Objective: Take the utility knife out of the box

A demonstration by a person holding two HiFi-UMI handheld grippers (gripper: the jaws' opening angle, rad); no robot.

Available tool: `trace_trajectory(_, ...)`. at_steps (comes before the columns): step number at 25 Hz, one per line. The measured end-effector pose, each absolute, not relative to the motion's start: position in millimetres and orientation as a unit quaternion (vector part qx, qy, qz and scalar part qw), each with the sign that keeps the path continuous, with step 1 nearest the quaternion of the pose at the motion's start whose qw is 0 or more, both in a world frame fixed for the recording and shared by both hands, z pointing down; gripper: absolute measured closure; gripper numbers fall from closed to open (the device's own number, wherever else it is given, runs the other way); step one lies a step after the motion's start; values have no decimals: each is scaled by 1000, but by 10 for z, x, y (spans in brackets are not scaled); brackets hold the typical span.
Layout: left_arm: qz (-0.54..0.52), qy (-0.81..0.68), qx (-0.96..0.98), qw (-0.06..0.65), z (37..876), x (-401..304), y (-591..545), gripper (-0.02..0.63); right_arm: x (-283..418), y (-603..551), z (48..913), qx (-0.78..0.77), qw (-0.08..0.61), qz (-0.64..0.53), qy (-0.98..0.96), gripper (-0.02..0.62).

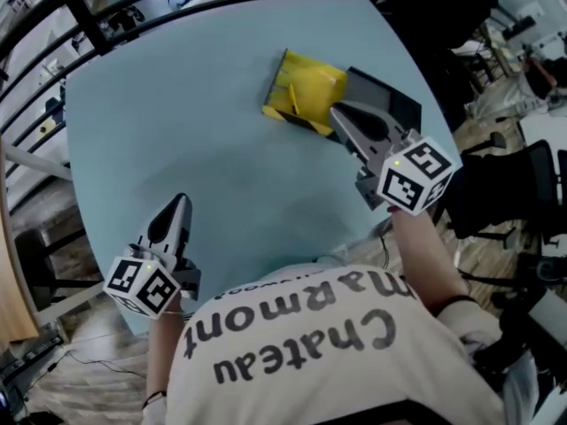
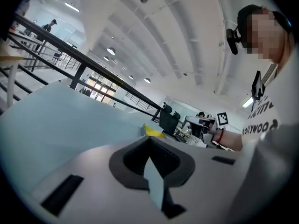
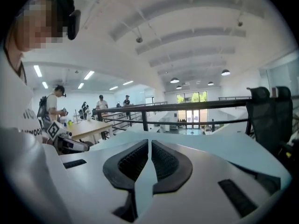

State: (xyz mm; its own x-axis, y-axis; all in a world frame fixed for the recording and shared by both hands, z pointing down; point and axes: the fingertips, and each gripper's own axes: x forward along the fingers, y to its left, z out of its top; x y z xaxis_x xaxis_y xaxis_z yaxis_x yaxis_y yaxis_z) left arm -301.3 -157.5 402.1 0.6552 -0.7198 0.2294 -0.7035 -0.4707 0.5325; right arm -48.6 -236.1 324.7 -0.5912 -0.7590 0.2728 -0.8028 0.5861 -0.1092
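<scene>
A yellow box [image 1: 306,88] with a black-and-yellow striped edge lies on the far right part of the pale blue round table [image 1: 177,104]. A dark flat piece [image 1: 383,98] sits against its right side. No utility knife shows in any view. My right gripper [image 1: 337,112] hovers at the box's near right corner, jaws shut and empty. My left gripper [image 1: 180,202] is near the table's front left edge, far from the box, also shut on nothing. In the left gripper view the yellow box [image 2: 153,132] shows as a small tip beyond the jaws.
A black railing [image 1: 53,3] runs past the far and left side of the table. Office chairs [image 1: 518,193] and desks stand to the right. Several people stand at a wooden table [image 3: 88,127] in the background. The table's near edge is at my body.
</scene>
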Motion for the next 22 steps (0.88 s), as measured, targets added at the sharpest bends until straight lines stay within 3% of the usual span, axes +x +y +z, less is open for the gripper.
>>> trace_trajectory(5, -28, -402, 869, 287, 3946, -3051, -1519, 604, -390, -2407, 3409, 470, 177, 103, -859, 546)
trace_trajectory(15, -40, -457, 838, 298, 4110, -3502, -1276, 604, -115, -2790, 3809, 506, 166, 237, -812, 546)
trace_trajectory(22, -52, -498, 806, 315, 4247, -3633, -1163, 604, -225, -3239, 4134, 468, 267, 241, -808, 544)
